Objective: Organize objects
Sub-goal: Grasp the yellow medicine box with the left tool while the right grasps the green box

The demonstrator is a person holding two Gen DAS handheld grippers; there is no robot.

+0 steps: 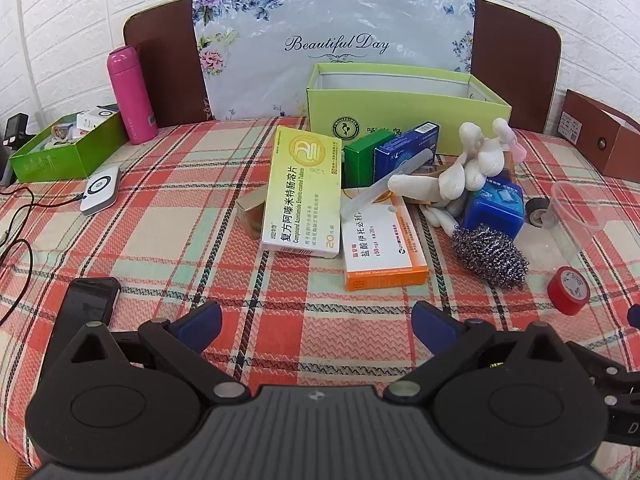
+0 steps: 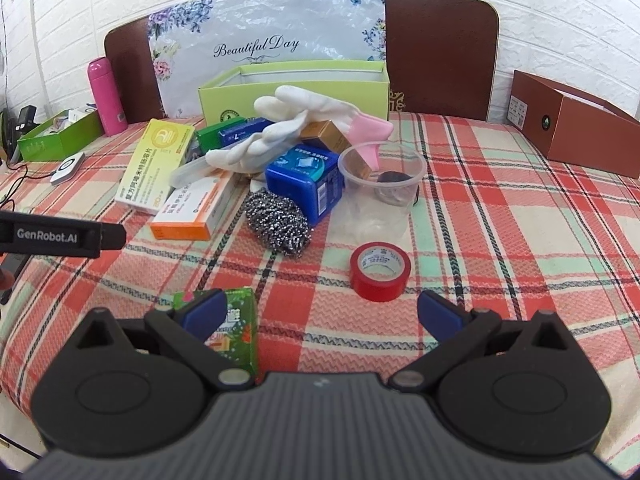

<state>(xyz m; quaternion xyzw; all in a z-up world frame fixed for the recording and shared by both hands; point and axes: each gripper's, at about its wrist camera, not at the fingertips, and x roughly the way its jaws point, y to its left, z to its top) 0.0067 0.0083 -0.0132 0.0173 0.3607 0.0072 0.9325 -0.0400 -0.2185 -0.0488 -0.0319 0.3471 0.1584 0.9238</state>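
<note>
I have both the left gripper (image 1: 316, 318) and right gripper (image 2: 320, 312) spread wide, holding nothing, above the plaid worktop (image 1: 168, 240). The clutter sits heaped before the light green box (image 1: 408, 108). I'd start with loose outliers, probably the red tape roll (image 2: 380, 271), squaring my jaws around it before closing

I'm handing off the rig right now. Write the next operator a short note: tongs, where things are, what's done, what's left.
Left tongs: open, empty, above bare cloth.
Right tongs: open, empty; small green carton by the left finger, not gripped.
Pile mid-table: yellow medicine box, orange medicine box, white glove, blue box, steel scourer, clear cup, red tape roll.
Light green box behind it; nothing seen inside.
Done: nothing apparent. Left: sort the pile.
</note>
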